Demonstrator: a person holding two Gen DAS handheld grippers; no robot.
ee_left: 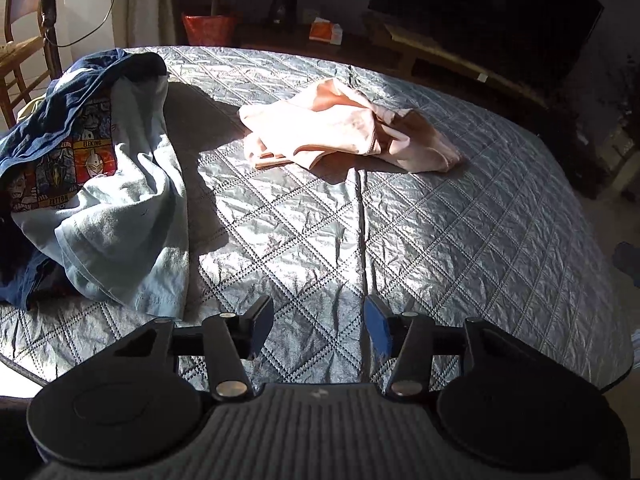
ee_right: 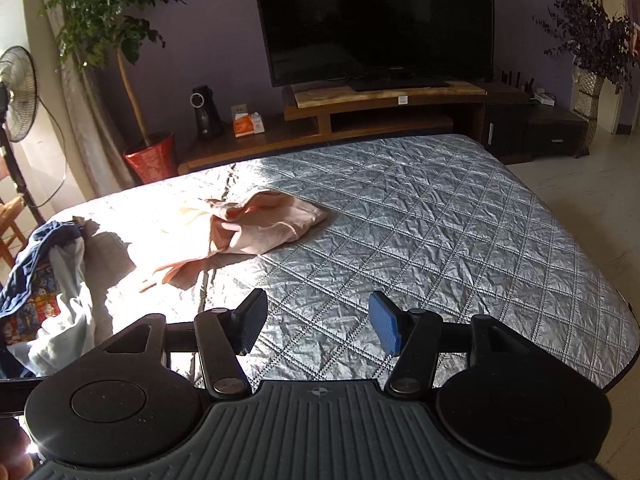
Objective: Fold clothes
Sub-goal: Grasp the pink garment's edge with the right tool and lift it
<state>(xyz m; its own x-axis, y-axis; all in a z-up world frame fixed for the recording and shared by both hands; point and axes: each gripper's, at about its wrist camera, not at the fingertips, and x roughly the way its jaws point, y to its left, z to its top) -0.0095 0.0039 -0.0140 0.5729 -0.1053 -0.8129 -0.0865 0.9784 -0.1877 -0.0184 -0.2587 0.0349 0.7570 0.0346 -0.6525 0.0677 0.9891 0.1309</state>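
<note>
A crumpled pink garment is seen mid-frame on the quilted bed, well apart from both tongs. The left tongs and right tongs are held released, nothing grasped. A blue clothes heap is noted at left.

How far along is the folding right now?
Nothing looks folded yet. The pink garment lies crumpled alone on the quilted cover, and the pile of blue clothes sits bunched at its left edge. Nothing is in hand: the left gripper and the right gripper both hover open and empty above the cover. All the folding remains.
</note>
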